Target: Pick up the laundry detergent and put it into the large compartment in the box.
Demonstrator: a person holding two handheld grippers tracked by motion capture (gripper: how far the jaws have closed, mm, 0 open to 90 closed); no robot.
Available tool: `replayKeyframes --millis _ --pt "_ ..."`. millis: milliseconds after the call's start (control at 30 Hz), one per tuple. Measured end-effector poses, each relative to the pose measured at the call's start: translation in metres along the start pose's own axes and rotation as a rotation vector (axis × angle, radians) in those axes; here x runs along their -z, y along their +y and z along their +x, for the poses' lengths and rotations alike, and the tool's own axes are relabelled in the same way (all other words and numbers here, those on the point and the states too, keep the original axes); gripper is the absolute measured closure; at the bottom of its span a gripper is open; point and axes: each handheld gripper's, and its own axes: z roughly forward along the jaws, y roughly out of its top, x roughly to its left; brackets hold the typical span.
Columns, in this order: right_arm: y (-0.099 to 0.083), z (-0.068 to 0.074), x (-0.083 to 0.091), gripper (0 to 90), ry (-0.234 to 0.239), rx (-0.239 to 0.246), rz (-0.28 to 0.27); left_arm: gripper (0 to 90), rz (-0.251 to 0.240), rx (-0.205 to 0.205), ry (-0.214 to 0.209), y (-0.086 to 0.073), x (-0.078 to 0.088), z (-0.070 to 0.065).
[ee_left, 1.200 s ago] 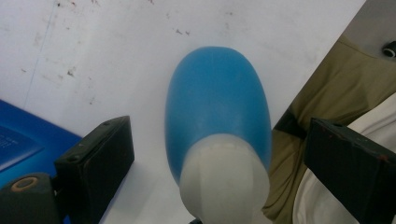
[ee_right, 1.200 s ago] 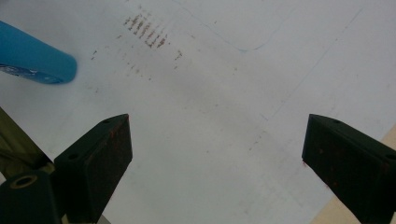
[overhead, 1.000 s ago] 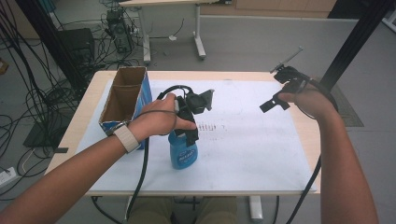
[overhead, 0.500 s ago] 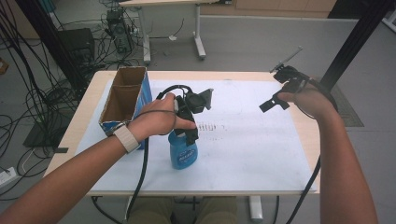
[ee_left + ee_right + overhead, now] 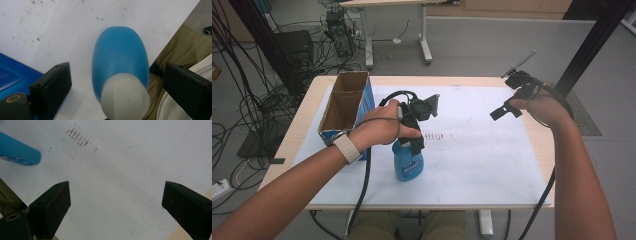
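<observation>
Room is lying open across the white sheet (image 5: 472,165) right of the one blue bottle (image 5: 408,162), standing near the front edge beside one cardboard box (image 5: 343,107). Left gripper (image 5: 117,82) is hovering above its smooth rounded white cap, jaws spread apart, untouching. Right gripper (image 5: 116,202) is gaping wide near the table's right edge.
</observation>
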Motion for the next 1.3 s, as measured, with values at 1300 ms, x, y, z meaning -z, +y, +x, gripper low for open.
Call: replayKeyframes --millis 1300 --pt "0.0026 0.0014 0.0009 8.2 -0.002 -0.003 0.002 8.9 -0.015 -0.003 -0.004 -0.0044 0.0014 0.0022"
